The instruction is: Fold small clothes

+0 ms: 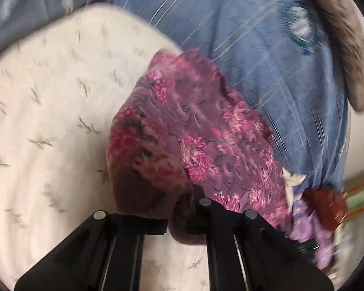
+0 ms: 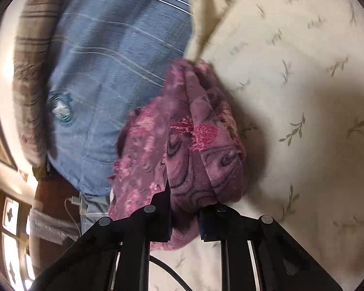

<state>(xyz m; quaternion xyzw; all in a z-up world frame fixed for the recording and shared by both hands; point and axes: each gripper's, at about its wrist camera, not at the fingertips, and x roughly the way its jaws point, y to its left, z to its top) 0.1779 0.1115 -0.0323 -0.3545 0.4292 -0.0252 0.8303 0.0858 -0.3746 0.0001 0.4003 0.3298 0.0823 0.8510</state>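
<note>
No readable text, label, brand, number or sign in either wrist view. Both views are motion-blurred. The only markings seen are patterns, not writing: flowers and swirls on the purple cloth (image 1: 201,131), leaf sprigs on the cream sheet (image 2: 303,111), pale stripes on the blue fabric (image 1: 254,48).
</note>
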